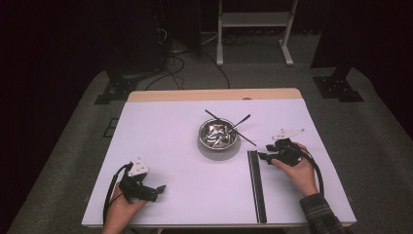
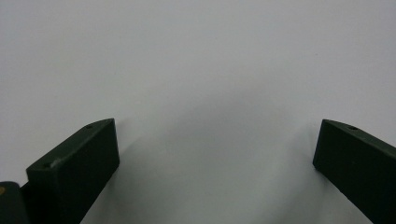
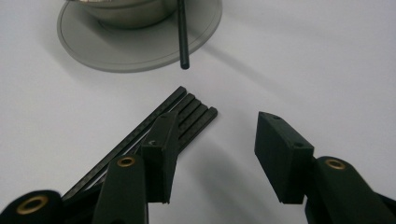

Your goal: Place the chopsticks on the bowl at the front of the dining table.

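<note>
The black sticks [image 3: 187,119] are seen lying bundled on the desk [image 1: 185,185], just ahead of the right gripper [image 3: 210,154], whose jaws stand apart, one over their ends. Thin, stiff, light and likely slippery, one should be pinched near its end. The left gripper [image 2: 215,149] is released.

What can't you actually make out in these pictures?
- What lies inside the bowl: too small and glary in the high view; the right gripper view's top edge cuts it off.
- How many black sticks lie in the row: the right gripper covers part of them.
- What surrounds the left gripper: its view looks down at bare table.
</note>
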A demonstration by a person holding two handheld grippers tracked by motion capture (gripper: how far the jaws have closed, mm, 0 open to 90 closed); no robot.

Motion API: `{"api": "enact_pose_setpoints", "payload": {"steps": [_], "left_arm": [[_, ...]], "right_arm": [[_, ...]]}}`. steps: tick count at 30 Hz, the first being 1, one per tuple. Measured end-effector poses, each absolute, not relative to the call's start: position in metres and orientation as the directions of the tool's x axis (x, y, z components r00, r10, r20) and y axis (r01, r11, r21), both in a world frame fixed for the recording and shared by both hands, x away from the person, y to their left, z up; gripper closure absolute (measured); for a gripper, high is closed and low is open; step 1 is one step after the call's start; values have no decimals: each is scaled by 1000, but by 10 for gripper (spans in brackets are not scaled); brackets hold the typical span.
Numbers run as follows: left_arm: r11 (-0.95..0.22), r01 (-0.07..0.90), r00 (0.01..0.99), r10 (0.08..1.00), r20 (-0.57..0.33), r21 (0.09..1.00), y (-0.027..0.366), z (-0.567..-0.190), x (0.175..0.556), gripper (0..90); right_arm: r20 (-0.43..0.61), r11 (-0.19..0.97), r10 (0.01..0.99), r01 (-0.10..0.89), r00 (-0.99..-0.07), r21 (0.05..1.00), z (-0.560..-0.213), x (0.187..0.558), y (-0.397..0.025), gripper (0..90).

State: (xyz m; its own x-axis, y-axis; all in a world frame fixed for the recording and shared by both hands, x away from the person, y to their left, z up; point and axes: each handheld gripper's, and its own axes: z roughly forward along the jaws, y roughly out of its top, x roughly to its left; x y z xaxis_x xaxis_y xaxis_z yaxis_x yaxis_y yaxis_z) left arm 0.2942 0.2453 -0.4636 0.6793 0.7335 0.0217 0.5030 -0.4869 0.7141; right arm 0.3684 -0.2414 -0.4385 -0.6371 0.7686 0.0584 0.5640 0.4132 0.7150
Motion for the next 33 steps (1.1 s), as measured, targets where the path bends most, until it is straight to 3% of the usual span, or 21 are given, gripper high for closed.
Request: {"api": "enact_pose_setpoints", "payload": {"steps": [33], "left_arm": [[-487, 503, 679, 734, 22, 714, 245, -464, 294, 0]], "right_arm": [[40, 459, 760, 579, -649, 673, -451, 371, -232, 476]]}}
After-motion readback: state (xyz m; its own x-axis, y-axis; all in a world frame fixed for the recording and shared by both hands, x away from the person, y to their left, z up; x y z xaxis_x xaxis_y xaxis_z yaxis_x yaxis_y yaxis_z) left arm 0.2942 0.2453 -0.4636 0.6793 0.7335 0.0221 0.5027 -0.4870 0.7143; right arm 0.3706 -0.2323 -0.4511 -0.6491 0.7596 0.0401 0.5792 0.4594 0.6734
